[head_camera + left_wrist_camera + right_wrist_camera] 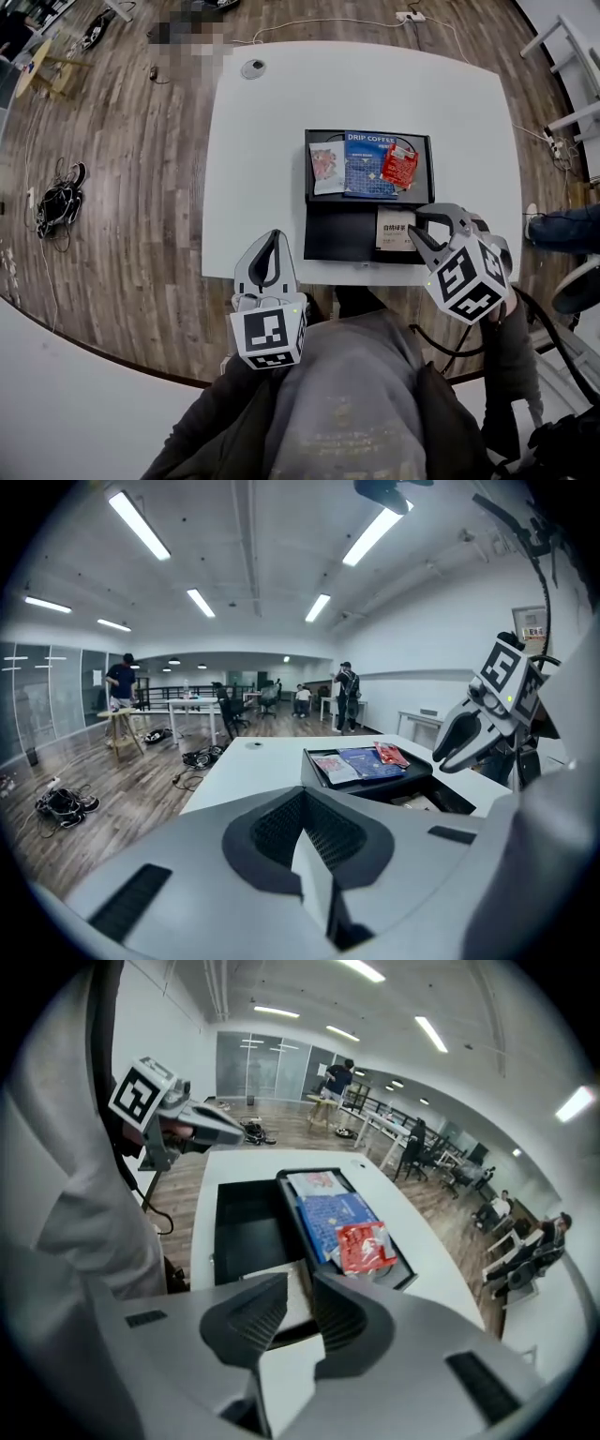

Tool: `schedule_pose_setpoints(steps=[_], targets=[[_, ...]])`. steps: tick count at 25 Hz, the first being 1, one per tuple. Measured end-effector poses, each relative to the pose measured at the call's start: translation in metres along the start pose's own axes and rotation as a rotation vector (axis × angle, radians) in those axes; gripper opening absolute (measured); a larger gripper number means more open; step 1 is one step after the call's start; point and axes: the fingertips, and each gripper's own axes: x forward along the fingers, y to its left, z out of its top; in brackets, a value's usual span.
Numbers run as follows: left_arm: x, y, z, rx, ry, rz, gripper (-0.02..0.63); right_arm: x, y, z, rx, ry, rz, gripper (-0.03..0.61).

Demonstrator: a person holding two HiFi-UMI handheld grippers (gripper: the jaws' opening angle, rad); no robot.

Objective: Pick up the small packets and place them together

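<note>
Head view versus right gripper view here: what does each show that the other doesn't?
Head view only: the marker cube on the right gripper, and the DRIP COFFEE print on the blue packet. Right gripper view only: its jaws standing apart, the beige packet seen through the gap, and people at distant desks. Both: the black tray, the red packet, the left gripper.

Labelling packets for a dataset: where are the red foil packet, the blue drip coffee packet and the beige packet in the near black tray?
Red foil packet [399, 165]: head view, its centre.
Blue drip coffee packet [367, 169]: head view, middle of its face.
Beige packet [392, 230]: head view, its centre.
</note>
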Motion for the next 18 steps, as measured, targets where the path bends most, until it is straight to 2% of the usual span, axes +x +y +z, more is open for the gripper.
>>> schedule_pose_setpoints(steps=[8,14,18], targets=[[-0.002,0.001,-0.001,0.003,0.007,-0.005,-0.002,0.036,0.04,-0.023,-0.056,0.12,0.1,0.081],[0.004,0.006,-0.007,-0.007,0.019,0.003,-0.002,0.049,0.064,-0.017,-0.153,0.141,0.179,0.082],[0.005,0.01,-0.008,-0.017,0.025,0.006,-0.002,0.06,0.066,-0.019,-0.22,0.181,0.178,0.089]])
